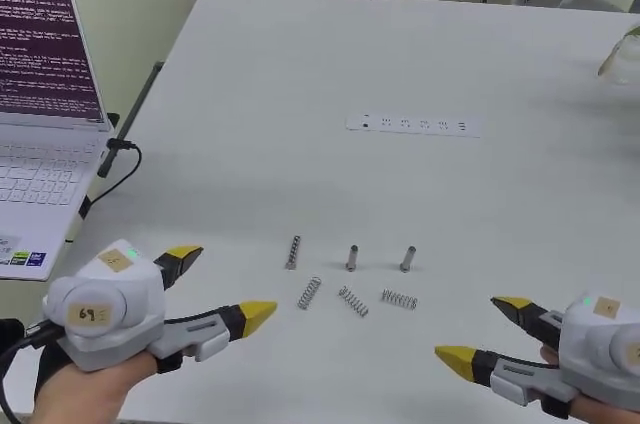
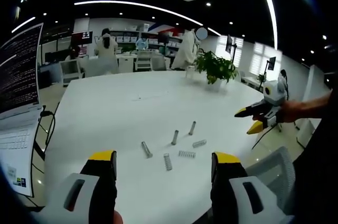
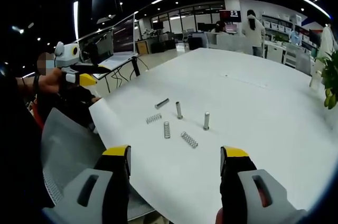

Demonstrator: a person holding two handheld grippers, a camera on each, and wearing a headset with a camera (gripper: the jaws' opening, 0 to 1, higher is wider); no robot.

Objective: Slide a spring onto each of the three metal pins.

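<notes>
A: Where were the pins?
B: In a row on the counter (image 1: 300, 64): left pin (image 1: 292, 252), middle pin (image 1: 352, 258), right pin (image 1: 408, 259).
A: The springs?
B: Just in front of them — left spring (image 1: 309, 293), middle spring (image 1: 352, 301), right spring (image 1: 399, 299). A power strip (image 1: 413, 125) lay well behind the row; a laptop (image 1: 40, 144) sat beyond the counter's left edge.

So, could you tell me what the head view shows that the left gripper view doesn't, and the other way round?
Head view: the left gripper from outside, with its white body and the hand holding it, and the power strip with its sockets plain. Left gripper view: the office behind, with people at desks and ceiling lights. Both: three pins, three loose springs, the laptop and the open right gripper.
</notes>
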